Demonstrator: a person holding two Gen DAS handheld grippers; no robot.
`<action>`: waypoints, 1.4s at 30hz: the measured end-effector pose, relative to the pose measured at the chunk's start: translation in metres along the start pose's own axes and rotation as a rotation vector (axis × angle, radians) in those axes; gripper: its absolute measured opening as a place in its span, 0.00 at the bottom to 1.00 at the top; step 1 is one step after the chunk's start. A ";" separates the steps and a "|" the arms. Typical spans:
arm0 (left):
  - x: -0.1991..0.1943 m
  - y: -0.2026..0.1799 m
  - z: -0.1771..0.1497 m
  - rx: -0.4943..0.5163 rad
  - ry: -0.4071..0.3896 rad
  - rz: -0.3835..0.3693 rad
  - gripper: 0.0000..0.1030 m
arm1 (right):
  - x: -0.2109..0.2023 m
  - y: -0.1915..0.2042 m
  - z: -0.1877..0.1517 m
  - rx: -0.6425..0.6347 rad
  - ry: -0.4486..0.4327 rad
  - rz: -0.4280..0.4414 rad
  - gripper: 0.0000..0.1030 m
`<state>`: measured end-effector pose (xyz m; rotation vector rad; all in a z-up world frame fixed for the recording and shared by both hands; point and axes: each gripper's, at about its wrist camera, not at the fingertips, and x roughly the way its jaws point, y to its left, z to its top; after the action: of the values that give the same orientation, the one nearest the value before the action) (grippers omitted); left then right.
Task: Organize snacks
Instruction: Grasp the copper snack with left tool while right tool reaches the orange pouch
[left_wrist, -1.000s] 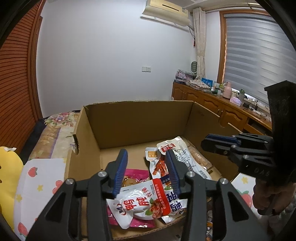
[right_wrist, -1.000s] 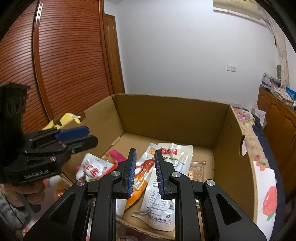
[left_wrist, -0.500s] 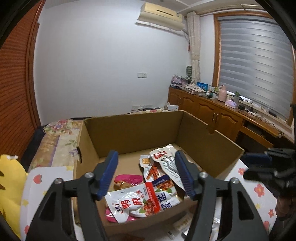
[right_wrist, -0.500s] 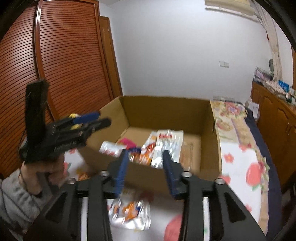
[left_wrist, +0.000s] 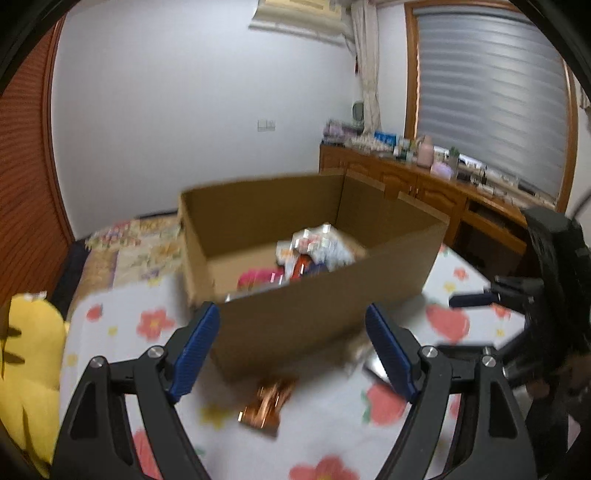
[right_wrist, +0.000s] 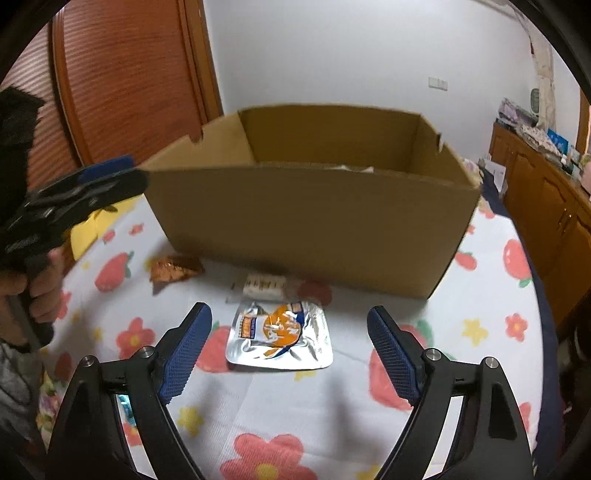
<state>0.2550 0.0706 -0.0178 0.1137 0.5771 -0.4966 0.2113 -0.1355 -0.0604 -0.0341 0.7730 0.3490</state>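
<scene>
An open cardboard box (left_wrist: 325, 317) (right_wrist: 306, 225) stands on the flowered tablecloth and holds several snack packets (left_wrist: 317, 247). My left gripper (left_wrist: 291, 350) is open and empty, in front of the box above a copper-coloured packet (left_wrist: 267, 402). My right gripper (right_wrist: 290, 350) is open and empty, just above a silver and orange pouch (right_wrist: 280, 334). A small white packet (right_wrist: 264, 286) lies by the box wall, and the copper packet (right_wrist: 173, 268) lies to its left. The left gripper also shows in the right wrist view (right_wrist: 85, 192), and the right gripper in the left wrist view (left_wrist: 476, 299).
A yellow cushion (left_wrist: 26, 369) lies at the table's left edge. A wooden sideboard (left_wrist: 443, 188) with clutter stands under the window at the right. A wooden sliding door (right_wrist: 122, 74) is behind the box.
Both grippers have pulled back out of the box toward the table's near side and lowered. Both have opened wide. The packets on the tablecloth have come into view.
</scene>
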 end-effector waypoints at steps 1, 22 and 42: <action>0.001 0.003 -0.007 -0.001 0.020 -0.004 0.79 | 0.006 0.001 -0.001 0.002 0.016 0.004 0.85; 0.055 0.029 -0.057 -0.016 0.266 -0.081 0.56 | 0.064 0.020 -0.013 -0.061 0.157 -0.063 0.85; 0.050 0.032 -0.057 -0.041 0.261 -0.179 0.15 | 0.069 0.024 -0.015 -0.089 0.147 -0.067 0.87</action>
<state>0.2782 0.0910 -0.0939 0.0887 0.8578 -0.6488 0.2387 -0.0946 -0.1160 -0.1706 0.8994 0.3200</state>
